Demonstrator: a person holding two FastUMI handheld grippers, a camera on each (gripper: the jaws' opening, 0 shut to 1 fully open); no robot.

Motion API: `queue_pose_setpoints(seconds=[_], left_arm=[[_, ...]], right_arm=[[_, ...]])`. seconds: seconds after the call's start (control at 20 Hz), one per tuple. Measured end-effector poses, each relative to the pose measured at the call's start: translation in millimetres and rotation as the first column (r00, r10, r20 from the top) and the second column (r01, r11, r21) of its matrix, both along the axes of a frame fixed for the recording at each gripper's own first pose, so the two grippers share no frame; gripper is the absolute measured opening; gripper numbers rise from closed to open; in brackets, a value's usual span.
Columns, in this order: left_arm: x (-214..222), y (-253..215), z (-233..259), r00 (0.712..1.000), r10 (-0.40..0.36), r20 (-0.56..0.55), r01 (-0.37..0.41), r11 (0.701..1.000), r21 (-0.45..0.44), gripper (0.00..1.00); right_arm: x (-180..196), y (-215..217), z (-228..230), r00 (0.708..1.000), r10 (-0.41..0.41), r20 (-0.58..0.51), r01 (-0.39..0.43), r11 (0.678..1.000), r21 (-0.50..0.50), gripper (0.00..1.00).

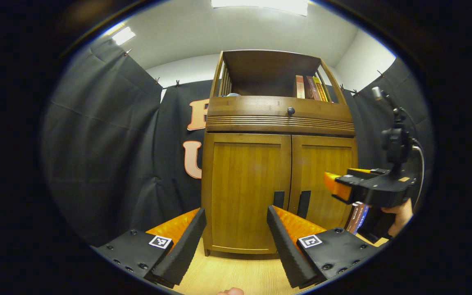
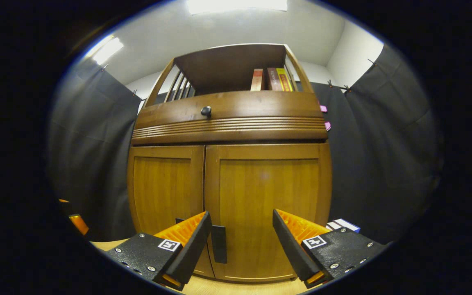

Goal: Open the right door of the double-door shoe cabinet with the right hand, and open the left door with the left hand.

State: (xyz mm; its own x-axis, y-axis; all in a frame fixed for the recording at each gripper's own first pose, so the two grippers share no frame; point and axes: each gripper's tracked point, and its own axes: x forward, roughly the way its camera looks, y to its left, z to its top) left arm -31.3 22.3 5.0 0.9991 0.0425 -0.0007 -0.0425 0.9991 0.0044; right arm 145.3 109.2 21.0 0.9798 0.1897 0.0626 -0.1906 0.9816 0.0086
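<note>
The wooden shoe cabinet stands straight ahead with both doors closed. In the left gripper view my left gripper [image 1: 235, 211] is open, a short way in front of the left door [image 1: 244, 184]. The two black handles [image 1: 278, 199] sit side by side at the centre seam, just right of my right finger. My right gripper [image 1: 338, 186], held by a hand [image 1: 400, 215], hovers in front of the right door [image 1: 322, 172]. In the right gripper view my right gripper [image 2: 241, 213] is open close to the right door [image 2: 266, 184], whose handle [image 2: 218, 243] hangs between its fingers.
A drawer with a round dark knob [image 2: 206, 110] runs above the doors. Books [image 2: 275, 80] stand on the open top shelf. More books [image 1: 358, 217] lean beside the cabinet's right side on the light wooden surface [image 1: 236, 274]. Black cloth walls close in on both sides.
</note>
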Motion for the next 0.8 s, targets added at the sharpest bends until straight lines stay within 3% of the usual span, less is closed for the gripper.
queue_pose_setpoints(seconds=[0.1, 0.15, 0.2, 0.25, 0.35, 0.4, 0.5, 0.65, 0.7, 0.8], left_arm=[[-5.0, 8.0, 4.1, 1.000, 0.010, 0.010, -0.010, 1.000, 0.006, 0.99], [-5.8, 9.5, 4.6, 1.000, 0.015, 0.010, -0.015, 1.000, 0.004, 0.97], [-4.4, 11.0, 4.0, 1.000, 0.019, 0.007, -0.019, 1.000, 0.004, 0.96], [-4.6, 14.1, 4.9, 0.999, 0.031, 0.010, -0.031, 1.000, 0.007, 0.95], [-10.2, 23.4, 5.7, 0.998, 0.055, 0.020, -0.055, 0.998, 0.004, 0.99], [-14.1, 27.9, 5.1, 0.998, 0.064, 0.023, -0.064, 0.998, -0.001, 0.98], [-15.3, 34.0, 4.8, 0.997, 0.070, 0.023, -0.070, 0.998, -0.007, 0.98], [-14.2, 44.8, 5.0, 0.996, 0.081, 0.023, -0.081, 0.997, 0.003, 0.96], [-13.8, 46.2, 5.5, 0.996, 0.080, 0.024, -0.081, 0.997, 0.004, 0.99], [-11.9, 48.2, 4.4, 0.997, 0.076, 0.020, -0.076, 0.997, 0.009, 0.96]], right_arm=[[22.5, 20.7, -22.0, 0.999, 0.028, -0.040, -0.028, 1.000, 0.003, 0.93], [31.8, 28.6, -33.4, 0.997, 0.031, -0.076, -0.031, 1.000, -0.001, 1.00], [38.4, 30.4, -44.5, 0.994, 0.029, -0.103, -0.029, 1.000, -0.004, 1.00], [45.4, 31.9, -55.4, 0.992, 0.030, -0.120, -0.031, 0.999, -0.008, 0.93], [60.5, 35.1, -71.0, 0.991, 0.017, -0.135, -0.021, 0.999, -0.029, 0.93], [65.2, 35.7, -78.2, 0.989, 0.007, -0.147, -0.013, 0.999, -0.039, 1.00], [71.4, 39.4, -90.6, 0.985, -0.002, -0.174, -0.006, 0.999, -0.047, 0.93], [75.7, 40.8, -92.9, 0.986, -0.029, -0.165, 0.022, 0.999, -0.042, 0.93], [76.7, 40.5, -93.8, 0.987, -0.040, -0.159, 0.033, 0.998, -0.048, 1.00], [78.6, 37.2, -93.3, 0.989, -0.074, -0.132, 0.065, 0.995, -0.074, 1.00]])
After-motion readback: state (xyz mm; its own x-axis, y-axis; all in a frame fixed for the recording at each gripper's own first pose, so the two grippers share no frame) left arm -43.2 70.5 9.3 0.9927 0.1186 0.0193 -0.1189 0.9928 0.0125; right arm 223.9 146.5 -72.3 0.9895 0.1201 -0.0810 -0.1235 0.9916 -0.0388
